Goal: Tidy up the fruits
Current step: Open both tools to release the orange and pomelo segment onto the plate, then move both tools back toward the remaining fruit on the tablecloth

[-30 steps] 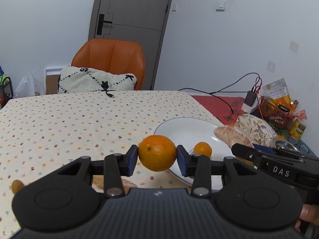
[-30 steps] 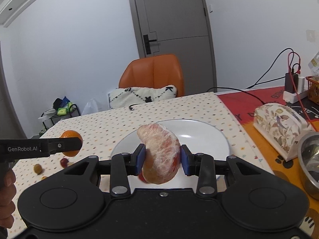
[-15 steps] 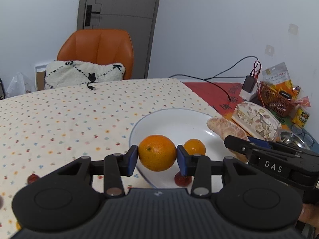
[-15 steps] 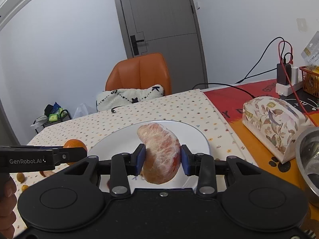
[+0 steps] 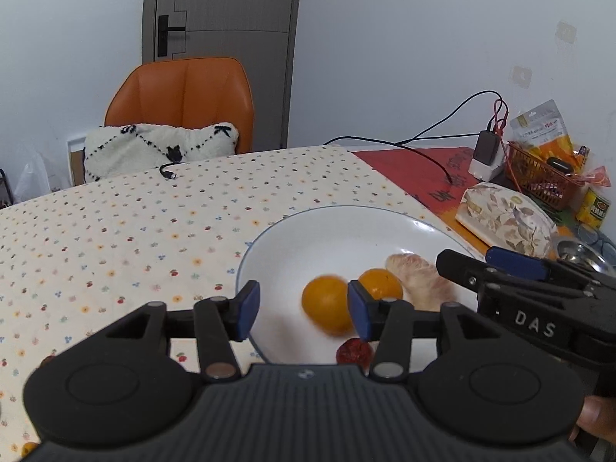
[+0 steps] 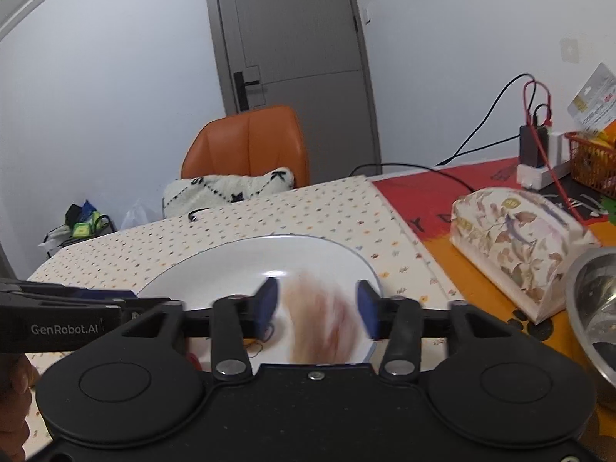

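A white plate [image 5: 331, 227] lies on the dotted tablecloth; it also shows in the right wrist view [image 6: 246, 265]. My left gripper [image 5: 300, 310] is open above the plate's near rim. A large orange [image 5: 326, 305], blurred, is loose between its pads. A small orange [image 5: 381, 284] and a red fruit [image 5: 352, 351] sit on the plate. My right gripper [image 6: 317, 310] is open over the plate. The pink wrapped fruit [image 6: 321, 321], blurred, is loose between its pads; it also shows in the left wrist view [image 5: 417, 279].
A floral tissue box [image 6: 516, 242] and a steel bowl [image 6: 595, 304] stand right of the plate. An orange basket [image 5: 539, 177] and charger cables [image 5: 487, 150] are at the back right. An orange chair [image 5: 181, 104] with a cushion stands behind the table. Small fruits [image 5: 29, 448] lie at the near left.
Both grippers have opened over the plate. The large orange and the pink wrapped fruit have left the pads and are dropping onto the plate.
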